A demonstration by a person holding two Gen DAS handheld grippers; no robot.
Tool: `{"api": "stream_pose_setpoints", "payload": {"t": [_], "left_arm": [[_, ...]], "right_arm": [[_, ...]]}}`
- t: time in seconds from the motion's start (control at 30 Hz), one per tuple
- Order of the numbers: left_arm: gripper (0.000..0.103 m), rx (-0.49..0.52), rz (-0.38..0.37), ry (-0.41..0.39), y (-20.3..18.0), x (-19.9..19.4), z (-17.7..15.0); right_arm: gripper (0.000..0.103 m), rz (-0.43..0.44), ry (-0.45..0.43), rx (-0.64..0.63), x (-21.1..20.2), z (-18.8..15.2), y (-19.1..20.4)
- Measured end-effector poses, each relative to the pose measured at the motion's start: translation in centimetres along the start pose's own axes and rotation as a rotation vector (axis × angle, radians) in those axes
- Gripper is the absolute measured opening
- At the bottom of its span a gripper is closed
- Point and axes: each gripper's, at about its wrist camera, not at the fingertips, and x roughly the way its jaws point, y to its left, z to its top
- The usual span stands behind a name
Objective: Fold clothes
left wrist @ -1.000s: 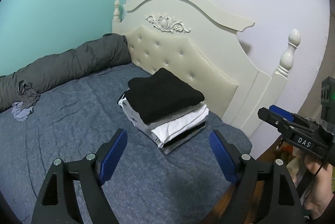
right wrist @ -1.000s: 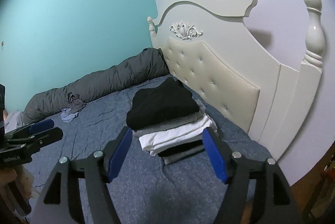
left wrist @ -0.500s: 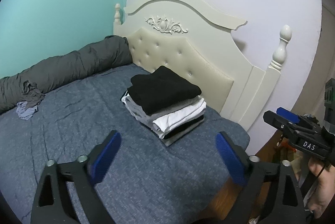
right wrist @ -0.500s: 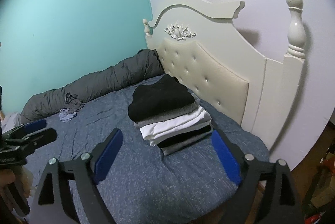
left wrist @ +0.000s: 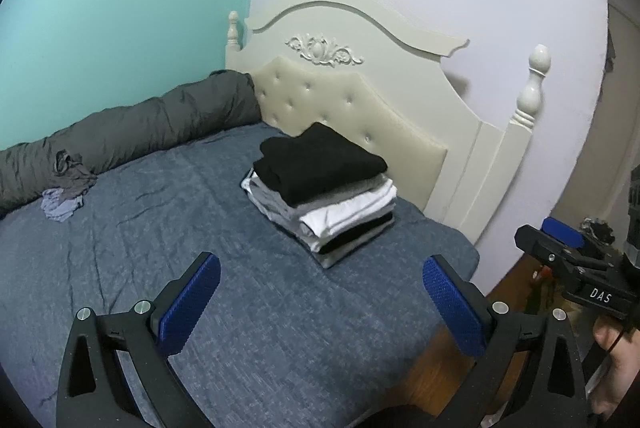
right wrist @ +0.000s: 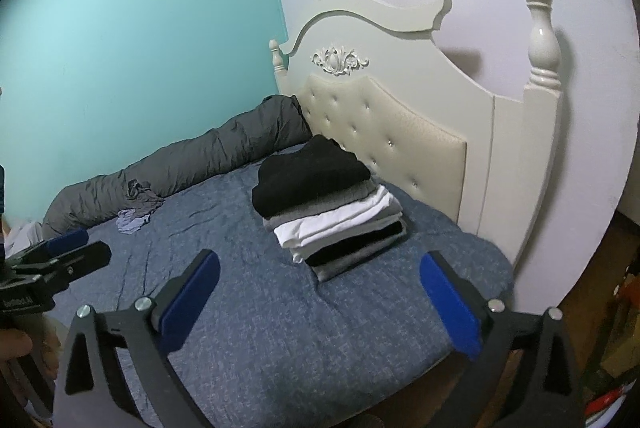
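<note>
stack of folded clothes (left wrist: 320, 190), black on top, neat, on bed (left wrist: 120, 248)

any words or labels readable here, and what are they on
"DAS": white letters on the black body of the right tool, seen in the left wrist view.
Small white lettering on the black body of the left tool, right wrist view: too blurred to read.
Nothing to read on the stack of folded clothes or the headboard.
</note>
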Motion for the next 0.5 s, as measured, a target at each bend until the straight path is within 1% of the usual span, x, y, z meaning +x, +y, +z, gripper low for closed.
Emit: {"api": "stream_pose_setpoints", "payload": {"t": [0.13,0.27,0.5], "left_arm": [[0.103,0.003,0.014,-0.006,0.1,-0.4,-1.0],[0.103,-0.013,0.007,-0.007,0.4,-0.6,-1.8],[0.103,-0.023,-0.012,-0.045,0.8,-1.4,-2.3]], "right_arm": [[0.101,0.007,0.009,-0.003,-0.4,-1.0,0.3],[0.101,0.015,0.009,-0.007,-0.8,-1.5,0.6],[0.101,0.012,-0.012,-0.022,-1.6,-1.8,1.2]]}}
